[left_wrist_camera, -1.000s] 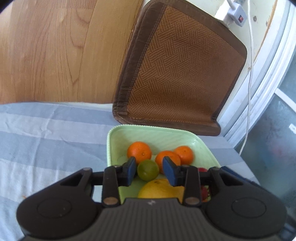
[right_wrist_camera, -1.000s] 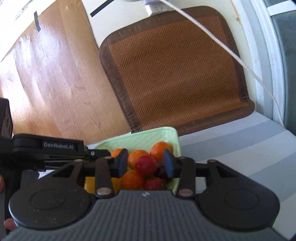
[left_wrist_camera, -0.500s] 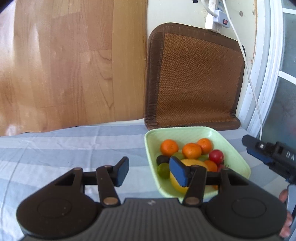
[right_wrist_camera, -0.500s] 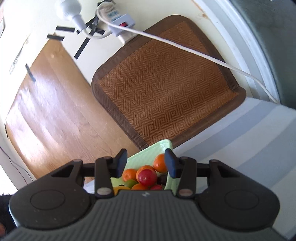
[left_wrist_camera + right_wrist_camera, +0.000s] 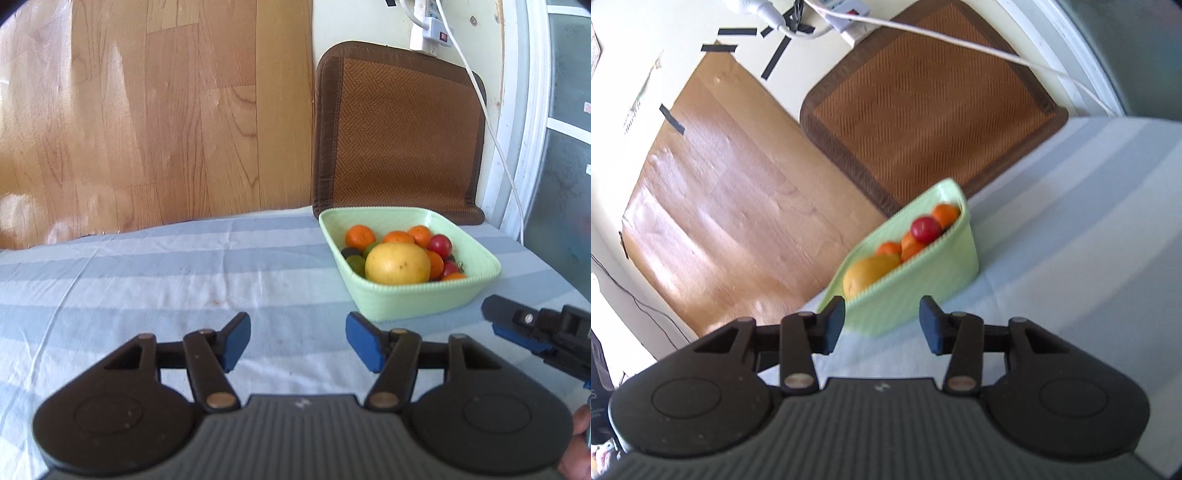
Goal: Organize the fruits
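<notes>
A pale green bowl [image 5: 413, 301] stands on the striped blue cloth, holding a big yellow fruit [image 5: 398, 263], several oranges [image 5: 359, 236], a red fruit [image 5: 440, 246] and green ones [image 5: 357, 263]. My left gripper [image 5: 295, 343] hovers over bare cloth in front and left of the bowl, its jaws opening, nothing between them. The right wrist view is tilted and shows the bowl [image 5: 923, 284] just beyond my right gripper [image 5: 882, 325], which is open and empty. The right gripper's tip [image 5: 532, 328] also shows at the left view's right edge.
A brown woven mat [image 5: 400, 136] leans on the wall behind the bowl. A white power strip [image 5: 432, 31] and its cable [image 5: 495, 136] hang above it. A wood-grain panel [image 5: 155, 110] backs the table on the left. The cloth [image 5: 166, 280] spreads left of the bowl.
Both grippers have drawn back from over the bowl. The left one let go of a green fruit and its jaws widened; the right one left the red fruit in the bowl and rolled.
</notes>
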The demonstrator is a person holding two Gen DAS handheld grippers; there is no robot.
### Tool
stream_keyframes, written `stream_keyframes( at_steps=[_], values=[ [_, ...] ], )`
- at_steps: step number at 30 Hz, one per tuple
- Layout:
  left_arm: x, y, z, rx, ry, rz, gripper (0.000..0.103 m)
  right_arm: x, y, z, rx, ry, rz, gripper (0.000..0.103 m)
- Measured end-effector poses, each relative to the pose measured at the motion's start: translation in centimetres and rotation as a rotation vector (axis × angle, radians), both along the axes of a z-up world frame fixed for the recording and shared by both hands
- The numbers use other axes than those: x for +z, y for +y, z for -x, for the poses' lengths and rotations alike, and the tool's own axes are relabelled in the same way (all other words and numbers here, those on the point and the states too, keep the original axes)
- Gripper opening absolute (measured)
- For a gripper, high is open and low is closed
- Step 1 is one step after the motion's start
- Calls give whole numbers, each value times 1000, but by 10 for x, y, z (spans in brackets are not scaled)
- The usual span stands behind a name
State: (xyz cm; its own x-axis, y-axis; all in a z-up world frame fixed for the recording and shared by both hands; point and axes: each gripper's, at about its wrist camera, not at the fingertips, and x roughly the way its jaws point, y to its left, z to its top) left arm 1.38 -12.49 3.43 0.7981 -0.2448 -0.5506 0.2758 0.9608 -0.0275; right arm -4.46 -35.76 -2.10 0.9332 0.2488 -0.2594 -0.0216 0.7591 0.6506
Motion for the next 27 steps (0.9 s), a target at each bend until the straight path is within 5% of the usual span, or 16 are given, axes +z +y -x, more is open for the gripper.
stream_keyframes(
  at_steps=[8,9,11,17,27],
  values=[
    [-16,8,11,21,34,8,63,2,18,4,-25,10,91,48],
    [-19,9,11,27,40,8,66,3,20,4,-31,11,111,48],
    [-21,10,12,37,42,11,88,3,24,2,-33,22,139,48],
    [-27,8,14,60,14,-20,103,1,28,2,-28,31,190,48],
    [-31,9,16,72,14,-31,103,-1,21,-2,-21,50,154,51]
  ],
)
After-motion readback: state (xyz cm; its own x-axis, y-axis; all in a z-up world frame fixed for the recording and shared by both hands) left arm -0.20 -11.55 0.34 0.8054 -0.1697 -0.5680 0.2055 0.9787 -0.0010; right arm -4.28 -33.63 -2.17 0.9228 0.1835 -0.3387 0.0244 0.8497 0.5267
